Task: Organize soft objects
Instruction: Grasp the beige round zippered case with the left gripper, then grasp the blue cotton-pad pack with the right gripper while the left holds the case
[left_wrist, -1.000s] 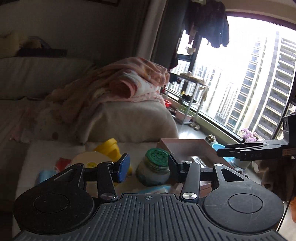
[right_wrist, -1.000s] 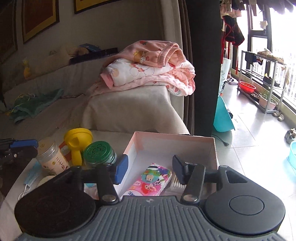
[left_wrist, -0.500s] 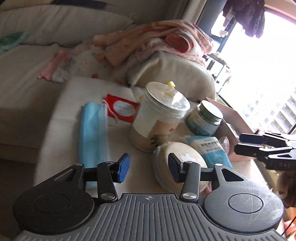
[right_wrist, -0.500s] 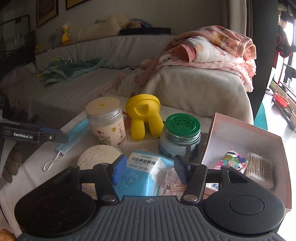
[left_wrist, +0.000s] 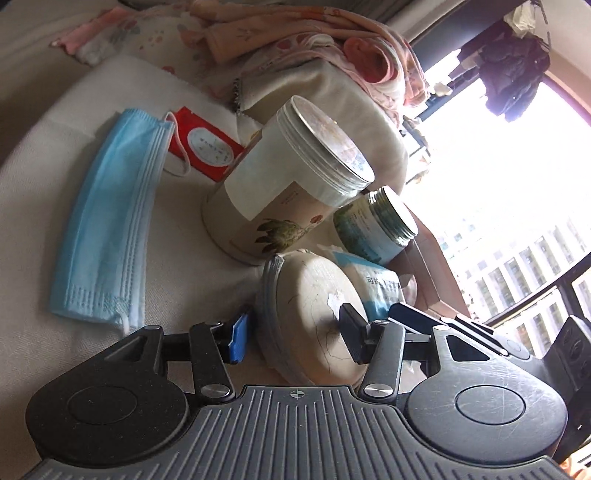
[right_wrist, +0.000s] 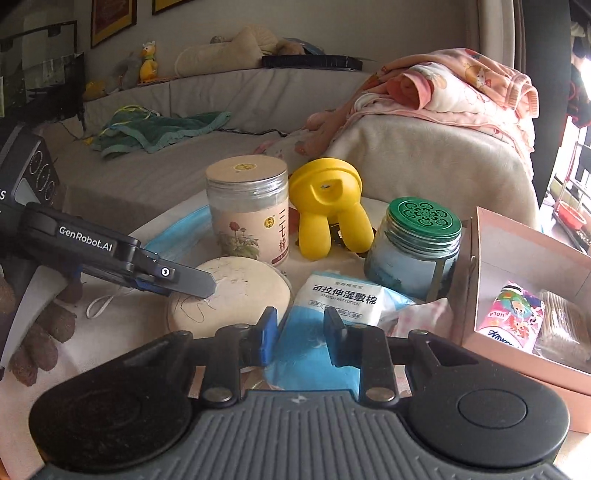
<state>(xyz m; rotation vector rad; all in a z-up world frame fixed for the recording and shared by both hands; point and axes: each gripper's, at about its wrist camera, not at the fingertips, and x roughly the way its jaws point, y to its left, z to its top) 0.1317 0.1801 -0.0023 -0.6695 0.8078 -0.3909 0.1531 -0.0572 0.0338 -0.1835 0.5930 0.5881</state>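
A blue-and-white cotton pad pack (right_wrist: 332, 306) lies on the table between the round tin and the pink box. My right gripper (right_wrist: 299, 330) straddles its near end with the fingers narrowed on both sides of it. My left gripper (left_wrist: 293, 334) is open over a flat round beige tin (left_wrist: 317, 314), one finger on each side, and it also shows in the right wrist view (right_wrist: 192, 284) above the tin (right_wrist: 236, 291). A blue face mask (left_wrist: 107, 229) lies flat on the left. A pink open box (right_wrist: 524, 295) on the right holds a colourful tissue pack (right_wrist: 509, 314).
A tall labelled jar (right_wrist: 251, 206), a yellow plastic toy (right_wrist: 328, 210) and a green-lidded glass jar (right_wrist: 417, 247) stand behind the pack. A red card (left_wrist: 203, 144) lies by the mask. A sofa with folded pink clothes (right_wrist: 454, 92) is behind the table.
Both grippers have dropped down and forward towards the table. The left one has come over the round tin. The right one's fingers have narrowed around the cotton pad pack.
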